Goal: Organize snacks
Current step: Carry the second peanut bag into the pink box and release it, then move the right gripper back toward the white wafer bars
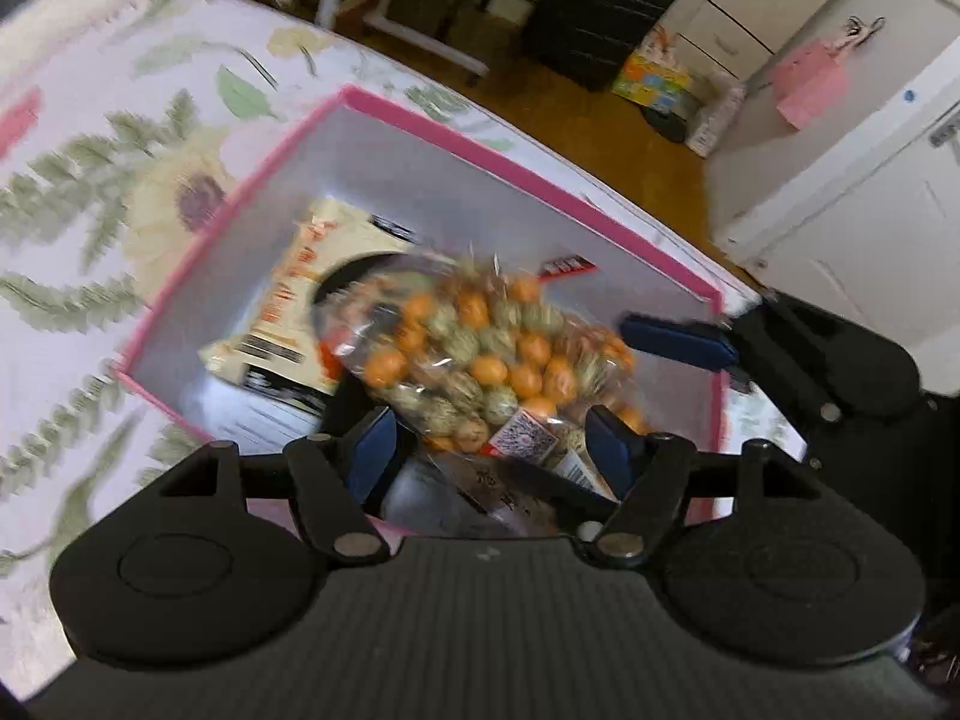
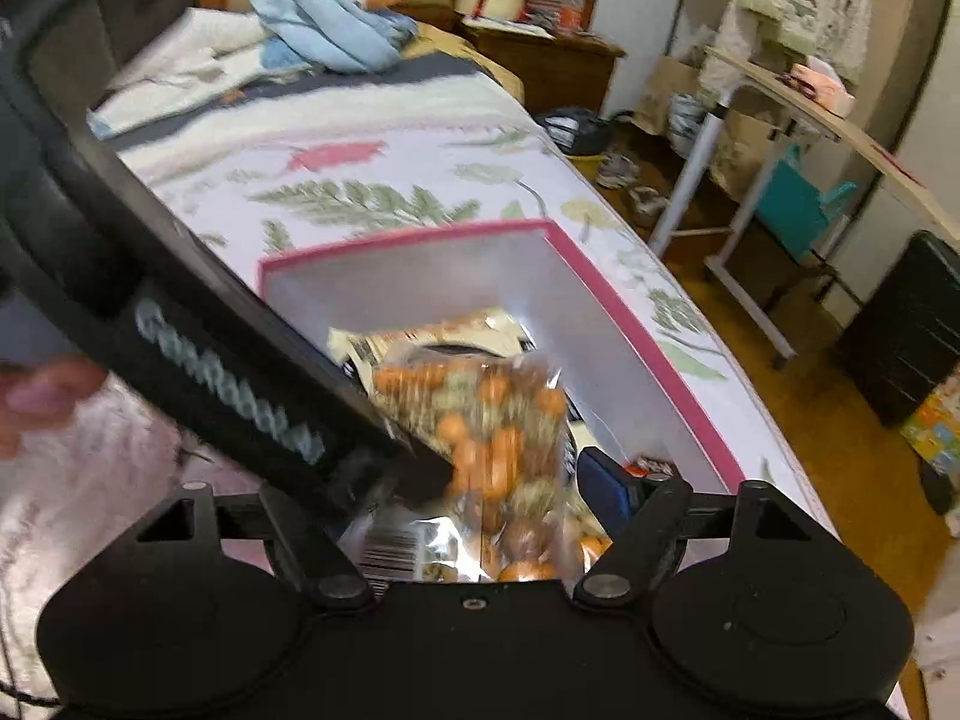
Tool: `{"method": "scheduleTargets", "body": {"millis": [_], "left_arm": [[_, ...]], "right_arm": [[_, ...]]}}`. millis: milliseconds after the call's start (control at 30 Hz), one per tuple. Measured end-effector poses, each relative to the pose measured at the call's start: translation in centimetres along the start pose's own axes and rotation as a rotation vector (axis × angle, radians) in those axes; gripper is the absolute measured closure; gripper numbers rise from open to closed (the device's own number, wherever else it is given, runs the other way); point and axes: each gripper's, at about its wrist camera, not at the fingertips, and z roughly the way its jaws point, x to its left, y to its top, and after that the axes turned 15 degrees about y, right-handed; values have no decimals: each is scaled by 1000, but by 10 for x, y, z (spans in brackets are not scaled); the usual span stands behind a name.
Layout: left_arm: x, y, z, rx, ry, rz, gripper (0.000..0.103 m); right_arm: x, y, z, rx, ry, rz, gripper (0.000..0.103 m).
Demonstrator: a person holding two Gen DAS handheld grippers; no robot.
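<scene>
Placing step: snack bag (image 1: 480, 360) sits in the pink box (image 1: 420, 120) on top of a flat packet (image 1: 282, 312). Left gripper (image 1: 492, 456) jaws wide, straddling the bag, not pinching. Right gripper (image 2: 516, 480) looks wide too; left pad hidden. Next, likely: lift both clear, fetch another snack.

One box (image 1: 420, 120), two snack packets (image 1: 480, 348).

Both tongs, left tongs (image 1: 492, 444) and right tongs (image 2: 480, 498), are built of matte black plastic, with blue pads (image 1: 375, 450), silver rivets and ribbed housings; whitish lettering is blurred.
</scene>
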Motion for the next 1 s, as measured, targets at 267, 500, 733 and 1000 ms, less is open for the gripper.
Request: {"method": "scheduleTargets", "body": {"millis": [267,500,733,1000], "left_arm": [[11,-18,-33,-97,-11,49,33],[-12,-41,-68,-111,-57,204,36],[-67,-60,-88,-88,-141,390,37],[-146,-78,-94,-100,-150,628,39]], "right_arm": [[22,-51,-58,-205,-101,278,24],[35,-111,-120,-304,-182,456,24],[37,-169,-175,-375,-353,618,24],[29,-230,-221,-430,-489,720,24]]}}
